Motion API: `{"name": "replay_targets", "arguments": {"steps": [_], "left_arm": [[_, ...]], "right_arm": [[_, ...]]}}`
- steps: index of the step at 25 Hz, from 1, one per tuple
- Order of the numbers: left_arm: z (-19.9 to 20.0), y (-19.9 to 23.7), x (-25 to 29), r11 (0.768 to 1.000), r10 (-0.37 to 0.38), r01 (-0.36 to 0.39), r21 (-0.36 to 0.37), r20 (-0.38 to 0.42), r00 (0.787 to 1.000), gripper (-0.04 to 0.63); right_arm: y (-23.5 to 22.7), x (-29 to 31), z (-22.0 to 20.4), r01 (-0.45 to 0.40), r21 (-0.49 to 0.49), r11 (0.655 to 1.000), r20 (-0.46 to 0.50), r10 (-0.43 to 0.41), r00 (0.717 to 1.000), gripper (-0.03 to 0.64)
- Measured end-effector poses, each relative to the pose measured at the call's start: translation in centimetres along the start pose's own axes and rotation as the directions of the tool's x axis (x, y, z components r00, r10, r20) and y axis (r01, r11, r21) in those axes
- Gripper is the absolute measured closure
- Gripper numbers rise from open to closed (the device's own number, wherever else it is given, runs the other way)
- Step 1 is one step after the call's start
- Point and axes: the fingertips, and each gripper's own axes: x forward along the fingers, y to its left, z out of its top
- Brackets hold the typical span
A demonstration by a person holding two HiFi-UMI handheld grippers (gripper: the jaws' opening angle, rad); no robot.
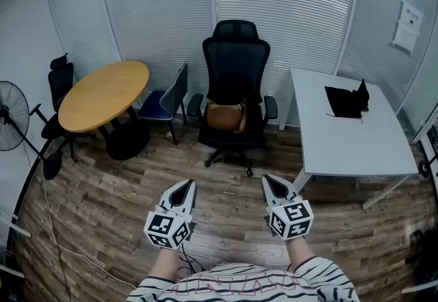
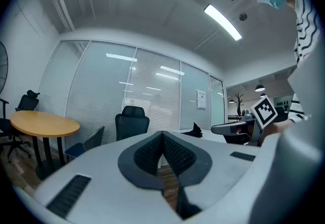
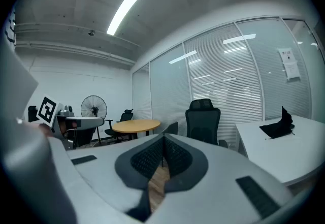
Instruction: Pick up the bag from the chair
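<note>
A round table point(image 1: 102, 94) is seen ahead-left of the left gripper point(image 1: 185, 185) — jaws pressed together, empty; the brown bag point(image 1: 225, 116) is set on the black chair point(image 1: 236, 61) ahead, between both grippers, well apart; the right gripper point(image 1: 271, 181) is likewise closed on nothing — a white desk point(image 1: 349, 140) stands ahead-right.

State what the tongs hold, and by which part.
Nothing: left tongs and right tongs are shut, empty. The brown leather bag sits on the black office chair.

The head view looks steeply down over the left gripper point(image 1: 185, 187) and right gripper point(image 1: 271, 183), whose 2 low, level views share the distant black office chair point(image 1: 235, 81) with it.
</note>
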Motion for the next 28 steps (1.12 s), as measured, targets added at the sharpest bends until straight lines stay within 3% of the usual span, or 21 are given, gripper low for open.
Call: {"name": "replay_targets", "arguments": {"steps": [8,9,10,11,12,13,28], "left_arm": [[-1.0,1.9,0.9,1.0,-0.03,0.03,0.008,0.02,0.999,0.558],[-1.2,2.1,1.2,0.999,-0.032,0.032,-0.003,0.019,0.999,0.536],[-1.5,2.4,1.7,0.999,-0.035,0.036,-0.021,0.013,0.999,0.462],[-1.8,2.6,2.1,0.999,-0.039,0.039,-0.036,0.002,0.999,0.388],[-2.2,2.8,2.7,0.998,-0.041,0.041,-0.045,-0.01,0.999,0.373],[-2.5,3.1,3.2,0.998,-0.043,0.042,-0.048,-0.018,0.999,0.373],[-2.5,9.2,17.3,0.998,0.013,-0.016,-0.066,-0.041,0.999,0.367]], "right_arm": [[0.3,1.7,-0.3,0.025,0.083,0.996,0.054,-0.029,0.998,0.588],[0.0,2.1,-0.4,0.031,0.106,0.994,0.056,-0.037,0.998,0.584],[-0.3,2.5,-0.7,0.036,0.129,0.991,0.049,-0.042,0.998,0.578],[-0.7,3.1,-0.9,0.039,0.147,0.988,0.036,-0.045,0.998,0.531],[-1.0,3.7,-1.2,0.041,0.159,0.986,0.022,-0.045,0.999,0.44],[-1.4,4.3,-1.4,0.043,0.165,0.985,0.011,-0.046,0.999,0.411],[-10.6,18.3,-1.0,-0.037,0.184,0.982,-0.052,0.048,0.998,0.411]]}}
